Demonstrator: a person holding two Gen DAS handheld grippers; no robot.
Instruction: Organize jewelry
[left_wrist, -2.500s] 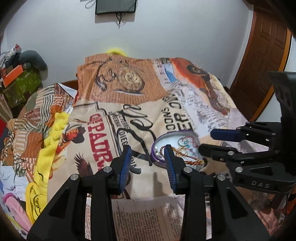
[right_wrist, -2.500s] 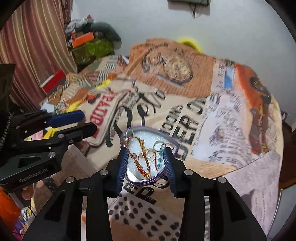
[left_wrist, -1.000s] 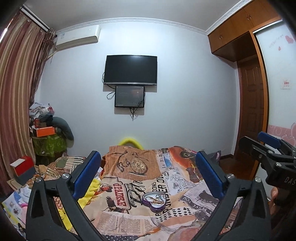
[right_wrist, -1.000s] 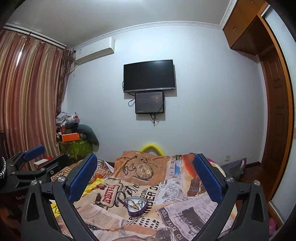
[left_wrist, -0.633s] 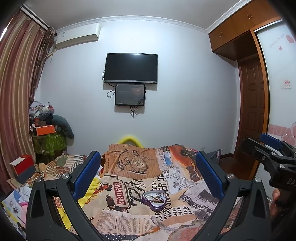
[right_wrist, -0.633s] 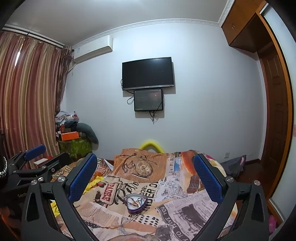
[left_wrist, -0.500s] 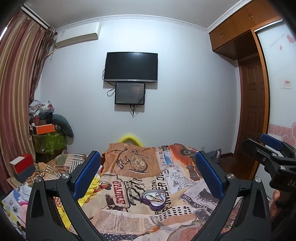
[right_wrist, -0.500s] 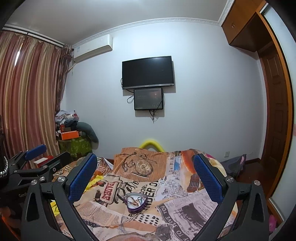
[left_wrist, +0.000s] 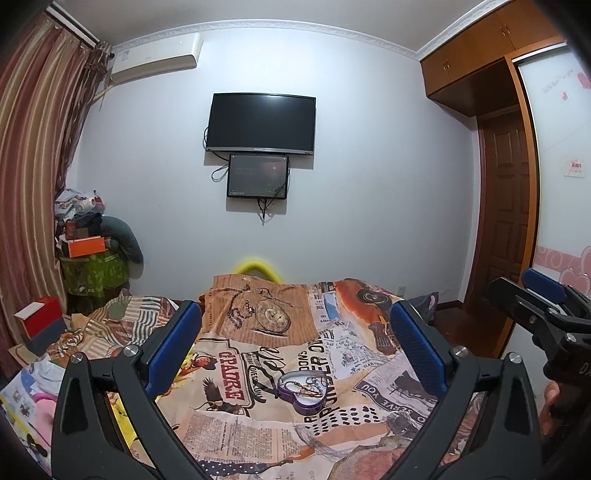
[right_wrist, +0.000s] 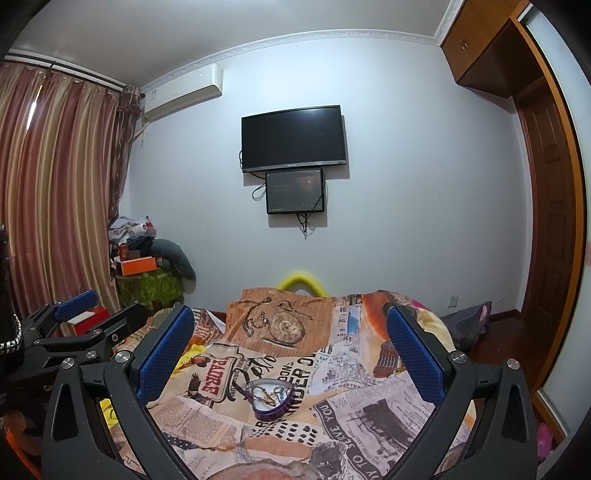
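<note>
Left gripper (left_wrist: 295, 347) spread wide, blue-padded fingers (left_wrist: 173, 347) far apart and holding nothing. Right gripper (right_wrist: 290, 347) likewise splayed wide and empty, raised well above the bed. Between each pair of fingers, lower down and well apart from them: purple heart-shaped tin (left_wrist: 303, 390), open, lying on the newspaper-print bedspread (left_wrist: 229, 424). Inside the tin, tangled gold-toned chains and a pale blue piece (right_wrist: 267, 396), individual items too small to tell apart. Seen from the right wrist, tin (right_wrist: 271, 400) slightly left of centre, closer to the left finger. Beyond the bed, black wall-mounted television (left_wrist: 260, 123) on a white wall.
</note>
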